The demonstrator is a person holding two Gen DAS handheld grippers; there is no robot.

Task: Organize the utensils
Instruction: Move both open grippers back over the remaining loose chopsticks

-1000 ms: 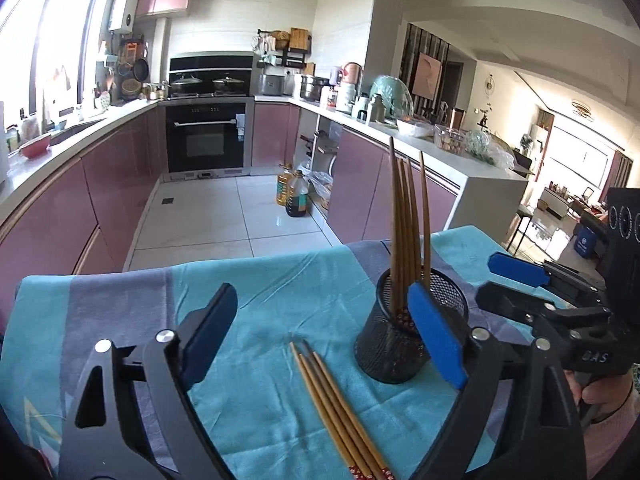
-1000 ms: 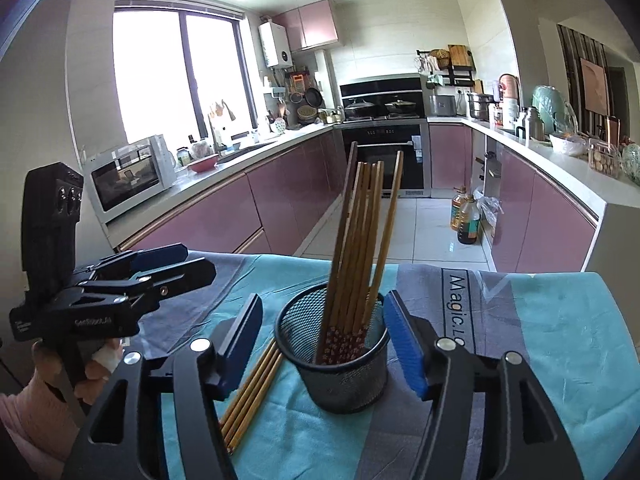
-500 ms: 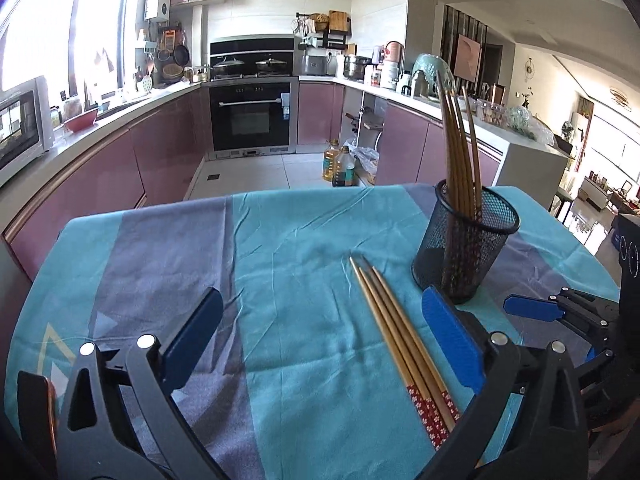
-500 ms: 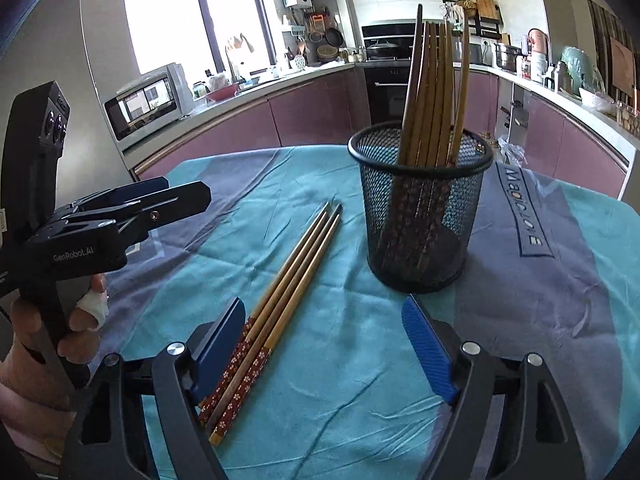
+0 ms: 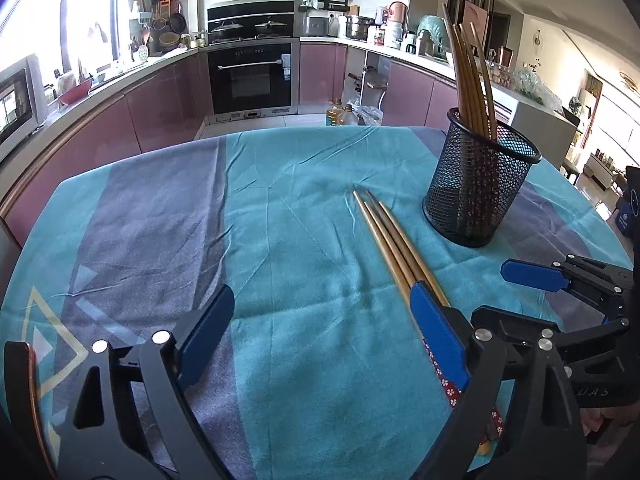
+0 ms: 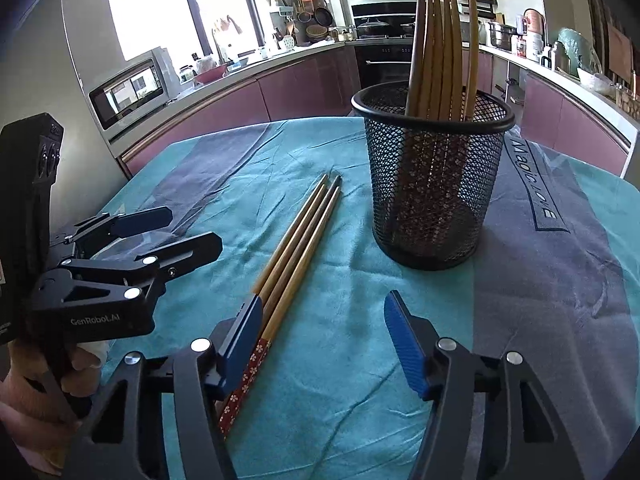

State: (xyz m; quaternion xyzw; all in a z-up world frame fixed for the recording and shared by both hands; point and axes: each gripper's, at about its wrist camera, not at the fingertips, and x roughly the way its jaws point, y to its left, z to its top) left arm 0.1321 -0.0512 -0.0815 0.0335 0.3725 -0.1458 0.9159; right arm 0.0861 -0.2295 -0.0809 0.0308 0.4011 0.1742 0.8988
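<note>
Fingers [image 5: 436, 332] of both grippers closing, grasping nothing.
Loose chopsticks [image 5: 394, 246] lie mid-frame beside mesh holder [image 5: 476, 196]; bare cloth-covered bench [image 5: 160, 208] lower left.

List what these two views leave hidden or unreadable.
- Loose chopsticks: patterned ends hidden by the left gripper's finger, left view; by the right gripper's finger, right view.
- Cup: mesh blurs the chopstick count inside.
- Cloth lettering: only partly legible.

Sunlit kitchen: mauve glossy cabinets [image 5: 160, 120] curve leftward, black built-in oven [image 5: 252, 80] far, bright window [image 6: 160, 4] left.
</note>
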